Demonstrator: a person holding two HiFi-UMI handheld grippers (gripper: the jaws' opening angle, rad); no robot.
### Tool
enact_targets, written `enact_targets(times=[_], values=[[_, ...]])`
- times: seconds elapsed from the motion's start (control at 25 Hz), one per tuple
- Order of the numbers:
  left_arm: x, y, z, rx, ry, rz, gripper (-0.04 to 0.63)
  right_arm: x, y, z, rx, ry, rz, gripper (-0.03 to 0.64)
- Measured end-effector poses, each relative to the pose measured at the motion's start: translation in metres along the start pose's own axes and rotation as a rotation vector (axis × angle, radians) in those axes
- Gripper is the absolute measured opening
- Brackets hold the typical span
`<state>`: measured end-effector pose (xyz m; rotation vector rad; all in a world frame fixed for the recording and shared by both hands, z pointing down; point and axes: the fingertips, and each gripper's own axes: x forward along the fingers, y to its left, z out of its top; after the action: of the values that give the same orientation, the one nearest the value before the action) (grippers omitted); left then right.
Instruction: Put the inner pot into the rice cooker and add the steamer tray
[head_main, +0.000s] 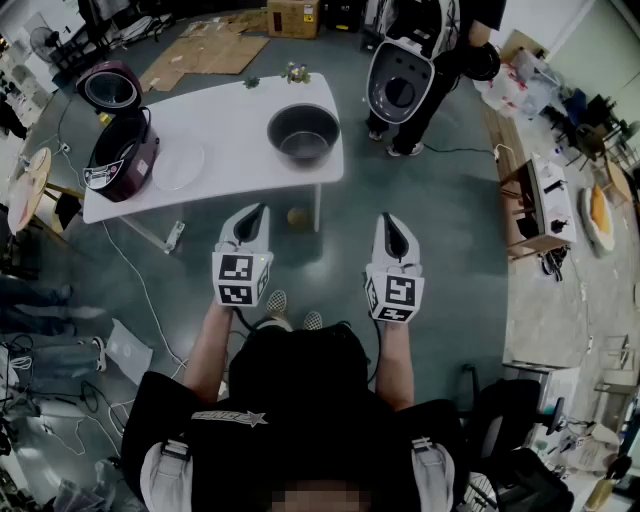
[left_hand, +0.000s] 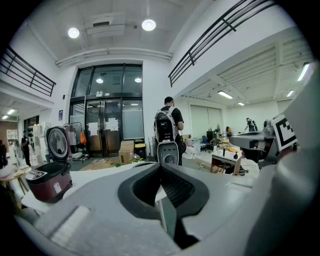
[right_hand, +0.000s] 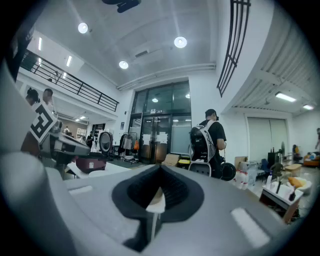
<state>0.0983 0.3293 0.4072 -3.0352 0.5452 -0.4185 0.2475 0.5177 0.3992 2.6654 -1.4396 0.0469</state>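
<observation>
Where closed fingers (left_hand: 175, 187) hover, inner pot (head_main: 303, 133) well ahead, on table (head_main: 225, 125)

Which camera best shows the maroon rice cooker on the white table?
The head view: the rice cooker is seen whole from above, open, at the left end of the table. The left gripper view shows it side-on, low at the picture's left edge; the right gripper view shows it small and distant.

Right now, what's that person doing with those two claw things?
A person stands back from the white table with a claw in each hand, the left claw and right claw both shut and empty. The inner pot, the open rice cooker and the round steamer tray sit on the table, untouched.
</observation>
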Motion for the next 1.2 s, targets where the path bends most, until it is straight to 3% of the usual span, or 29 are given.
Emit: enact_targets(times=[0.64, 1.2], values=[[0.021, 0.006, 0.002, -0.001, 0.002, 0.002, 0.011, 0.029, 0.006, -0.014, 0.044, 0.037, 0.034, 0.003], [0.119, 0.062, -0.01, -0.007, 0.064, -0.079, 0.011, 0.132, 0.016, -0.034, 0.076, 0.098, -0.01, 0.003]])
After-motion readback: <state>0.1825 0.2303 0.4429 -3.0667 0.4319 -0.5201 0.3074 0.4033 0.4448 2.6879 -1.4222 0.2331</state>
